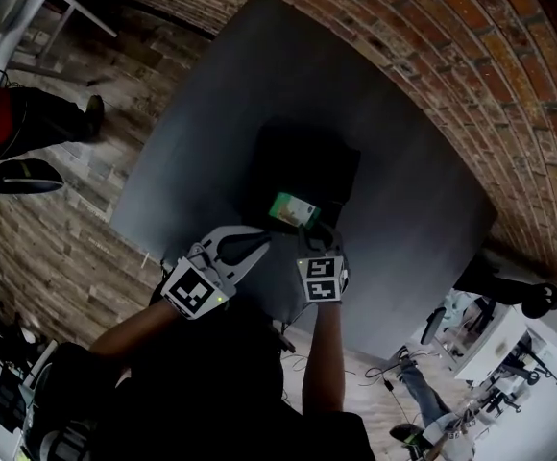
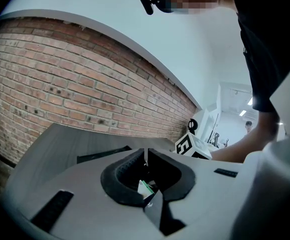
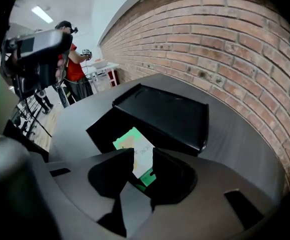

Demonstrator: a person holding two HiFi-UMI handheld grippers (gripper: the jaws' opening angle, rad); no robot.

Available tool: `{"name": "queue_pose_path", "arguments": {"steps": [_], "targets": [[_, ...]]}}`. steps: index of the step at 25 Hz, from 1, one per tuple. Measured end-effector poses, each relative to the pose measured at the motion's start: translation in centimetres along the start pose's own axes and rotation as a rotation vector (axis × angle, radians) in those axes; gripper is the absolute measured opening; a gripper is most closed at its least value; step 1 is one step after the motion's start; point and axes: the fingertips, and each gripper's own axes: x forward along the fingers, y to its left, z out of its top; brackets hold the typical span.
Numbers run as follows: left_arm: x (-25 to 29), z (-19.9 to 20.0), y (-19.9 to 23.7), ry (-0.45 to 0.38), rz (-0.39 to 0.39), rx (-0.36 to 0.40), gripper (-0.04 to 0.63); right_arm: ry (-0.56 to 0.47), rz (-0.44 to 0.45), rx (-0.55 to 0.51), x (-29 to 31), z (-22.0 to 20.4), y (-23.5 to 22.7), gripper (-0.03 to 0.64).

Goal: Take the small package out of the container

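One black container [image 1: 302, 161] on grey table [image 1: 211, 94]. One small package [image 3: 135, 144], green and white, at container's near edge; inside or just out, cannot tell. Two grippers. Right gripper [image 3: 143, 156] above package, jaws apart, package showing through gap, not clamped. Left gripper [image 2: 146, 153] jaws together, empty, beside the right one.

Legible text: none. Small package [image 3: 137, 151]: faint print on its white-and-green face, too blurred to read. Marker cubes [image 1: 190, 292]: black-and-white square patterns only.
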Motion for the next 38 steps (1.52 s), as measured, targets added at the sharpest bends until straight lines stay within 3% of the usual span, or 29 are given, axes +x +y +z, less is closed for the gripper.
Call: {"name": "queue_pose_path", "arguments": {"steps": [8,15,26,38], "targets": [[0.7,-0.6,0.7,0.010,0.007,-0.017,0.049,0.108,0.050,-0.169,2.6,-0.3,-0.4,0.196],[1.3,-1.1,1.7,0.016,0.019,-0.044,0.049,0.178,0.110,-0.233,4.4,-0.8,-0.9,0.245],[1.7,-1.7,2.7,0.032,0.026,-0.068,0.049,0.253,0.196,-0.211,6.0,-1.8,-0.2,0.268],[1.6,-2.6,3.0,0.029,0.028,-0.099,0.049,0.292,0.201,-0.201,6.3,-1.9,0.0,0.272]]}}
